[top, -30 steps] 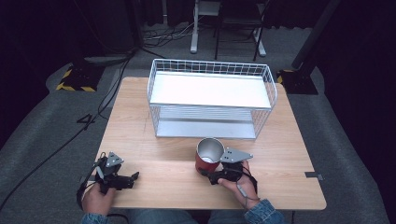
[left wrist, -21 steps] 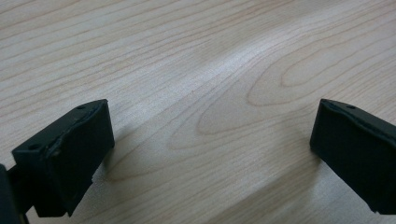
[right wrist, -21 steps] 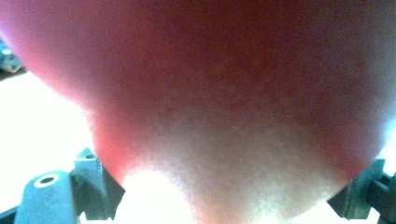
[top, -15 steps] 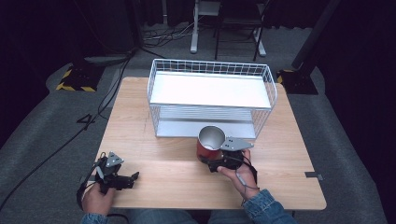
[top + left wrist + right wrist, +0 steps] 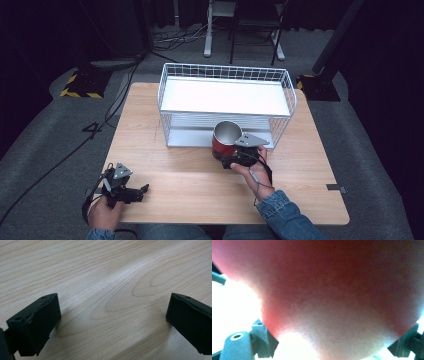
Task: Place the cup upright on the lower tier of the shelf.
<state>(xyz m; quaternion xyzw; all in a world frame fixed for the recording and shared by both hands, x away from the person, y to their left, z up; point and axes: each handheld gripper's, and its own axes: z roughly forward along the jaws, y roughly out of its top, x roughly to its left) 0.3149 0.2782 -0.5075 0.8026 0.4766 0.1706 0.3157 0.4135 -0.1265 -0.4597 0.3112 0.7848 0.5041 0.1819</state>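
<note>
Both grippers are yours: right gripper (image 5: 231, 156) squeezes the red cup (image 5: 224, 140) beside the wire basket (image 5: 165, 100); left gripper (image 5: 141, 192) gapes empty near the tabletop (image 5: 200, 185) edge.

The whole wooden worktop (image 5: 200, 180) is seen from high up in the high view, which looks forward and down from the person's side, with the dark floor behind. The left gripper view is taken very close to the wood and looks along the left claw (image 5: 112, 322), whose two black jaws are seen wide apart. The same bare near-left patch of worktop is shared with the high view. The right gripper view is pressed close against a red cup (image 5: 332, 290), so it is seen blurred. That cup is shared with the high view, in front of the wire basket (image 5: 227, 95).
</note>
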